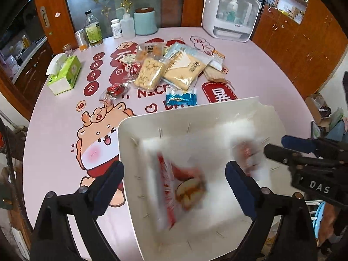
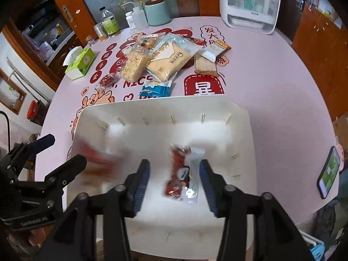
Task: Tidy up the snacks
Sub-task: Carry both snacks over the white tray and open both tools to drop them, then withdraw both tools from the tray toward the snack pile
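Left gripper (image 1: 174, 187) spread wide above the white bin (image 1: 130, 143), pads clear of the red-and-white snack packet (image 1: 174, 187) blurred between them, down inside the bin. Right gripper (image 2: 175, 181) parted about halfway over the same bin, fingers either side of a small red packet with a clear end (image 2: 182, 174) — not pressing on it. Bin at the near edge of the round pink table (image 1: 54, 130). Beyond it, still out on the table: a blue-and-white packet (image 1: 181, 96), a clear pack of pale biscuits (image 1: 149, 72), a large beige bag (image 1: 187, 69), two red wrapped sweets (image 1: 115, 90). Further left, a green tissue box (image 1: 65, 74) — well apart from the snacks.
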The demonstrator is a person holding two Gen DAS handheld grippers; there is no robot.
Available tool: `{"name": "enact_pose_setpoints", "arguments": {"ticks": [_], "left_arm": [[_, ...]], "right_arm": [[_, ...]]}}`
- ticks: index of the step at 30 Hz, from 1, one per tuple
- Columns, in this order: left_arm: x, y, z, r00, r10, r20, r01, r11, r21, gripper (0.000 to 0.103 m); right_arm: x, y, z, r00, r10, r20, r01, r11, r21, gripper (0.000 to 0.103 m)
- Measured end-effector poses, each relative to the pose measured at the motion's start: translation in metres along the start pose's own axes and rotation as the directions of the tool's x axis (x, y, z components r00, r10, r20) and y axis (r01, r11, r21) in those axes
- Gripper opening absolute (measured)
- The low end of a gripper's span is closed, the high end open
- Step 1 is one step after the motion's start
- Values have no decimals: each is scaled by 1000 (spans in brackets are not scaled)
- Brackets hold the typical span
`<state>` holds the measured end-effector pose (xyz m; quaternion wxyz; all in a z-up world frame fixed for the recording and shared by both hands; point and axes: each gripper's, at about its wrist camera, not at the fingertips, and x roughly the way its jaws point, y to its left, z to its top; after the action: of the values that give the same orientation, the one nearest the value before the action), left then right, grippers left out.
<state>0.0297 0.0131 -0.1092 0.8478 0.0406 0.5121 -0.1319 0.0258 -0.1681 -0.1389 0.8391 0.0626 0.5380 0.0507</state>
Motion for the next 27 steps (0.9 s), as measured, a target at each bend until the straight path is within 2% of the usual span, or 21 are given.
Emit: {"name": "enact_pose_setpoints", "arguments": {"ticks": [3,8,12,16,23,27], "left_arm": [[-2,1,2,1000,-9,-1,9,1000,-1,94],[-8,7,4,1000,-13,11,13,1000,-21,94],[-19,14,7,999,-13,48,15,999,-50,94],[-30,18,8,995,2,97,4,998,-61,94],[-42,22,14,992,-4,127,12,998,-62,94],[-49,20,16,987,25,158,-20,999,-37,94]], "right_arm": [[-3,1,0,1000,5,13,-5,1000,9,58],[-8,2,3,1000,6,25,-6,1000,19,59],[-14,2,5,999,17,44,-19,1000,26,59],[-23,5,6,995,29,91,-30,999,15,59],[-35,13,11,987,28,160,-26,1000,-18,59],[-40,15,13,980,40,195,-38,999,-15,59]]}}
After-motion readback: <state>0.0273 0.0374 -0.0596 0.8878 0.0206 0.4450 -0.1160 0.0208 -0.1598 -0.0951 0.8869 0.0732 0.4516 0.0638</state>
